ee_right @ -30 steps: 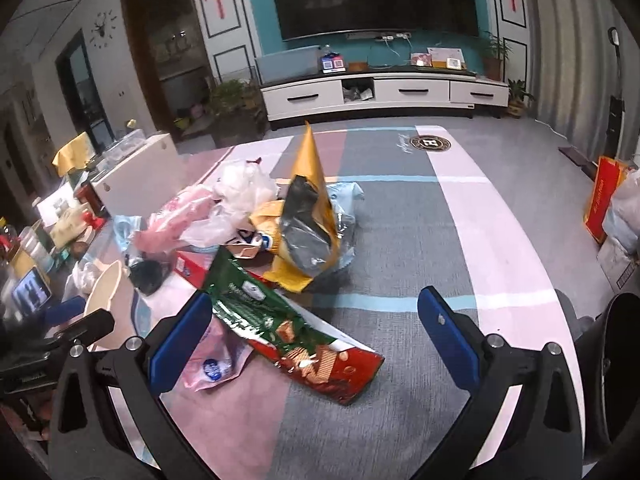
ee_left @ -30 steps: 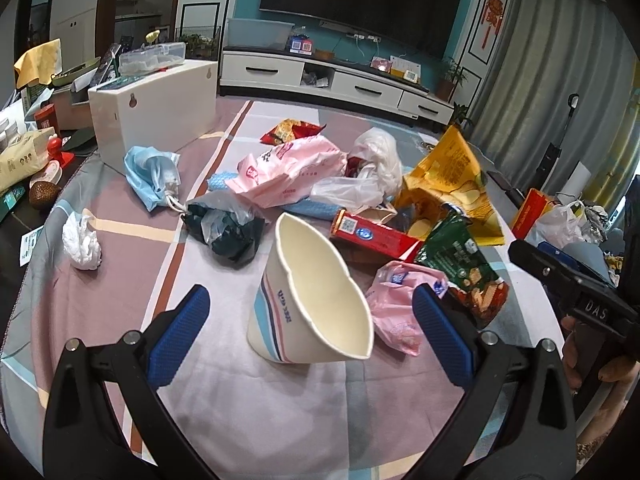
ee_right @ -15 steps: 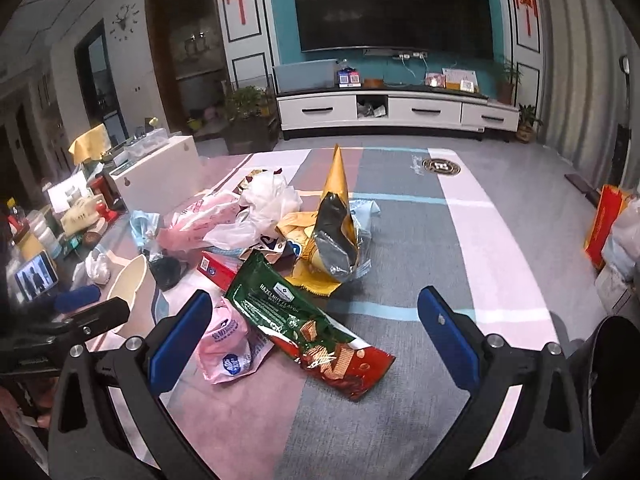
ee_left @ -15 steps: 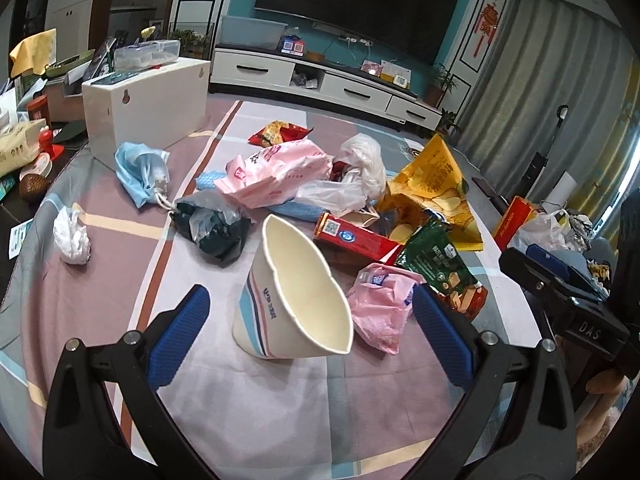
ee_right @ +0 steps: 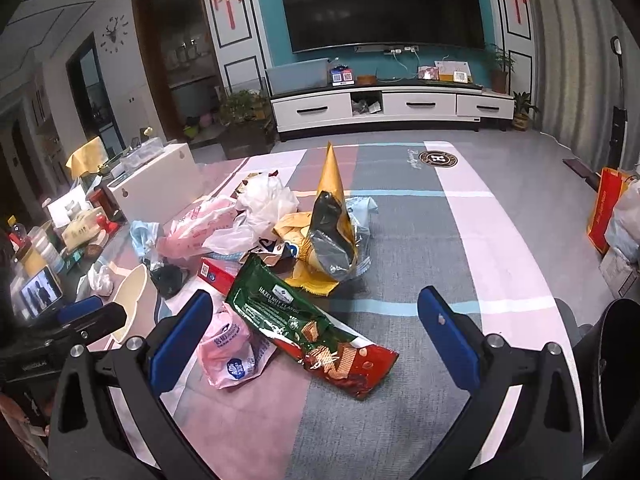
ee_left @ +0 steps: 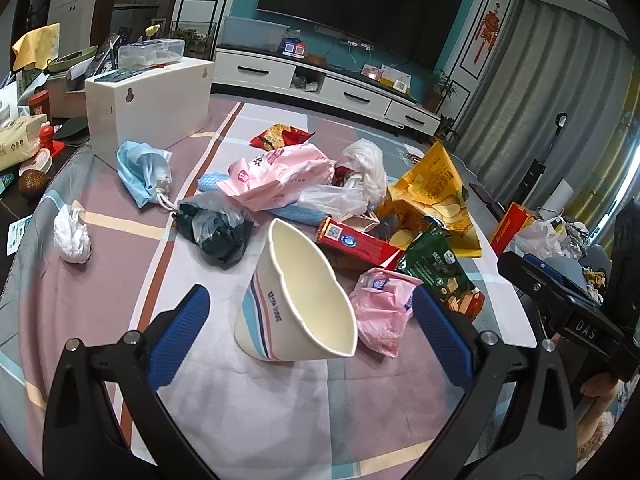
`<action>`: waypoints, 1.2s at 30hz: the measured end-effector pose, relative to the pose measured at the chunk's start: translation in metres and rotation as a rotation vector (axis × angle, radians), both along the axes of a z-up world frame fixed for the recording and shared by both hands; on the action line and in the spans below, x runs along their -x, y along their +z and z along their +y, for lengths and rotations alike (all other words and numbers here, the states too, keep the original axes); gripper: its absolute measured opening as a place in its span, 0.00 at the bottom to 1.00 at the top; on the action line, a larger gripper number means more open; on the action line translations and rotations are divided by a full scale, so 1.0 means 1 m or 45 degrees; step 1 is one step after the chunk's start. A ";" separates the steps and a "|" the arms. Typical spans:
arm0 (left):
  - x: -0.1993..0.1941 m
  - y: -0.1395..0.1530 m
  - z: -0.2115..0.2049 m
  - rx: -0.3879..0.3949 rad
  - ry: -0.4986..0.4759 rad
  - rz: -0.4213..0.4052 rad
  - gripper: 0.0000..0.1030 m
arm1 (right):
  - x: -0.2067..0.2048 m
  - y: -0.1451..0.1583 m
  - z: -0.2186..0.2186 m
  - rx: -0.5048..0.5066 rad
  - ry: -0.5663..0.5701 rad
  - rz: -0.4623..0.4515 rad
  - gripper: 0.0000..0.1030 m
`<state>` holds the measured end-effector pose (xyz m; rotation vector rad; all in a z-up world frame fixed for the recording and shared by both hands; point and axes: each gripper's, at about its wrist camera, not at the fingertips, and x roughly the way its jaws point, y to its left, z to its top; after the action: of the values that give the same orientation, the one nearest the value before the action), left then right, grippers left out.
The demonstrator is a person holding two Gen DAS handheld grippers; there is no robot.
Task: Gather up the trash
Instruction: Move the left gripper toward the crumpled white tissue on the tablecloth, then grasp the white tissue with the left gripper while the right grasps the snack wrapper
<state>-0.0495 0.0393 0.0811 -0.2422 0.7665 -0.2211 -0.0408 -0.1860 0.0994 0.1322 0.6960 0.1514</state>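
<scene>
On striped cloth-covered tabletop [ee_left: 280,408], near its front edge: crushed white paper cup with blue-pink stripes [ee_left: 294,304] between wide-spread left gripper [ee_left: 308,326] fingers, untouched. Right gripper [ee_right: 316,332] gapes wide over green-red wafer wrapper [ee_right: 308,324] beside pink plastic bag [ee_right: 228,354].

teal wall [ee_right: 490,12] | dark TV [ee_right: 384,4] | white cabinet [ee_right: 392,106] | grey curtains [ee_left: 532,92]

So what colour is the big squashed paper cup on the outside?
The paper cup is white with blue and pink stripes, clearest in the left wrist view.
</scene>
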 end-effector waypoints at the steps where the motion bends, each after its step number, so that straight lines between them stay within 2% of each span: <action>1: 0.000 0.000 0.001 0.002 0.002 0.002 0.97 | 0.000 0.000 0.001 0.006 0.002 0.000 0.97; 12: -0.001 0.000 0.006 0.028 0.009 -0.001 0.97 | -0.002 -0.004 0.002 0.023 -0.007 0.024 0.92; 20: -0.005 -0.009 -0.001 0.042 -0.031 0.051 0.97 | -0.006 -0.008 -0.005 -0.018 -0.013 0.050 0.75; 23: -0.004 -0.005 0.004 0.042 -0.022 0.029 0.97 | -0.005 -0.007 -0.006 -0.025 -0.009 0.046 0.72; 27: -0.009 0.004 0.033 0.053 0.100 0.015 0.97 | -0.005 -0.007 -0.007 -0.030 -0.009 0.050 0.72; 30: -0.020 0.011 0.065 0.016 0.247 0.025 0.96 | -0.006 -0.008 -0.007 -0.031 -0.005 0.060 0.72; 32: -0.030 0.013 0.083 0.002 0.301 0.022 0.94 | -0.005 -0.009 -0.005 -0.028 0.005 0.062 0.72; 36: -0.052 -0.002 0.120 -0.056 0.448 0.100 0.81 | -0.006 -0.010 -0.003 -0.023 0.015 0.071 0.72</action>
<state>0.0024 0.1588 0.0789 -0.3407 0.7920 0.1387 -0.0344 -0.1891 0.0889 0.1501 0.7515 0.1655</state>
